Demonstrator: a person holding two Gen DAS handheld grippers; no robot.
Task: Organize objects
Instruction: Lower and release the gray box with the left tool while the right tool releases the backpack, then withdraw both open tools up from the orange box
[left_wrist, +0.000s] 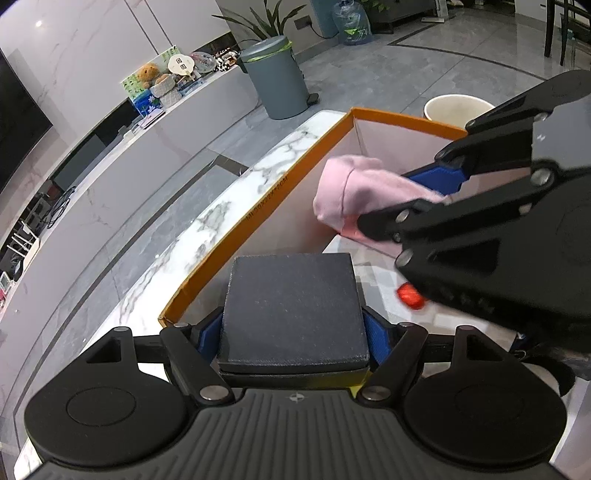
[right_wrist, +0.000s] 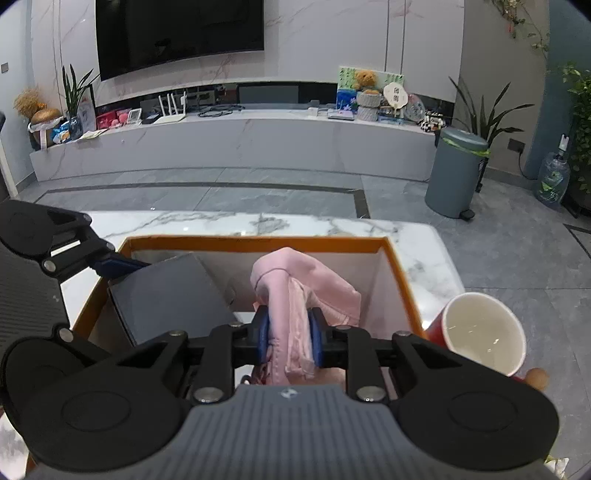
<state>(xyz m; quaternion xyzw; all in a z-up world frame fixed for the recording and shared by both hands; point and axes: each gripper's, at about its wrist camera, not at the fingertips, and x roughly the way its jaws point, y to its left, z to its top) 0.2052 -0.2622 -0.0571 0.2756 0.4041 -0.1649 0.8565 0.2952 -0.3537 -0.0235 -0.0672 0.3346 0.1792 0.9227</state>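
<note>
An orange-rimmed cardboard box (left_wrist: 295, 173) (right_wrist: 258, 242) stands open on the marble table (left_wrist: 221, 206) (right_wrist: 221, 221). My left gripper (left_wrist: 291, 332) is shut on a dark grey square box (left_wrist: 291, 306) (right_wrist: 166, 295) and holds it over the cardboard box's near left end. My right gripper (right_wrist: 290, 341) (left_wrist: 436, 192) is shut on a bunched pink cloth (right_wrist: 295, 291) (left_wrist: 354, 188) and holds it above the box's inside. A small red wrapped item (left_wrist: 409, 295) lies below the right gripper.
A red paper cup with a white inside (right_wrist: 480, 332) (left_wrist: 454, 107) stands just right of the box. A grey pedal bin (right_wrist: 456, 171) (left_wrist: 275, 77) stands on the floor beyond the table. A long TV bench (right_wrist: 221, 140) runs along the far wall.
</note>
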